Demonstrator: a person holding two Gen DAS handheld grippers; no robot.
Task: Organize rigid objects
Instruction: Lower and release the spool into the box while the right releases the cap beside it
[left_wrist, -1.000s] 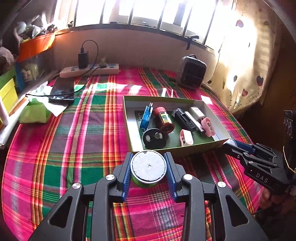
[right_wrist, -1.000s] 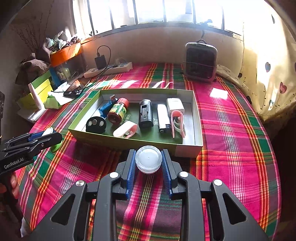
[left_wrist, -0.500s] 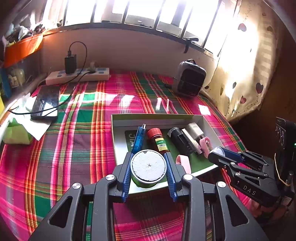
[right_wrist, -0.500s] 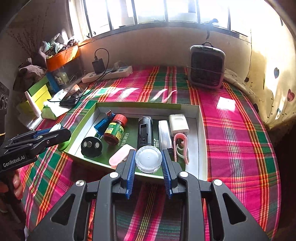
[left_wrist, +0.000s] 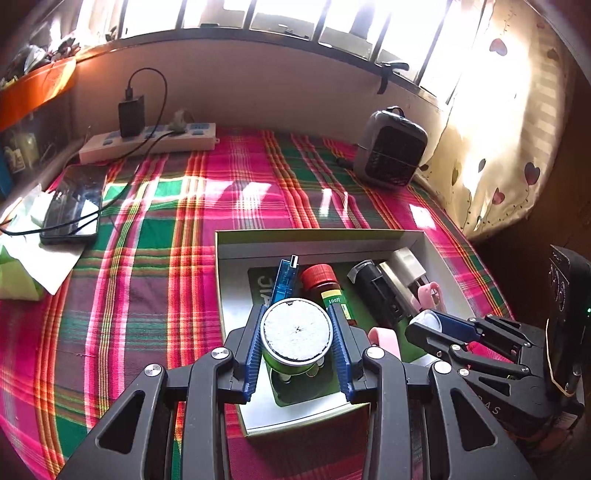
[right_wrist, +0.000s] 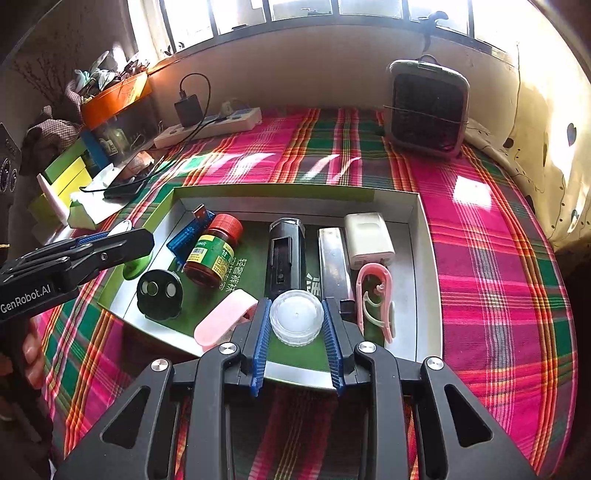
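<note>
My left gripper (left_wrist: 295, 314) is shut on a round green tin (left_wrist: 295, 334) with a white top and holds it above the near left corner of the open box (left_wrist: 221, 280). A clear plastic lid (right_wrist: 296, 321) sits between the pads of my right gripper (right_wrist: 295, 306), which is shut on it over the near edge of the box (right_wrist: 280, 190). Inside lie a blue USB stick (right_wrist: 188, 230), a red-capped bottle (right_wrist: 216, 251), a black device (right_wrist: 286, 254), a silver bar (right_wrist: 332, 258), a white charger (right_wrist: 367, 236), a pink clip (right_wrist: 375, 295), a pink case (right_wrist: 221, 319) and a black disc (right_wrist: 159, 293).
A small heater (right_wrist: 426, 107) stands at the back right of the plaid cloth (right_wrist: 480, 258). A power strip (left_wrist: 147, 142) with a charger, a phone (left_wrist: 72, 205) and tissues (left_wrist: 29, 243) lie at the back left. A curtain (left_wrist: 498, 129) hangs at the right. A person's hand (right_wrist: 31, 350) grips the left tool.
Both grippers have moved forward with their objects, from in front of the box's near wall to over the box. The tin now hides the black disc in the left wrist view.
</note>
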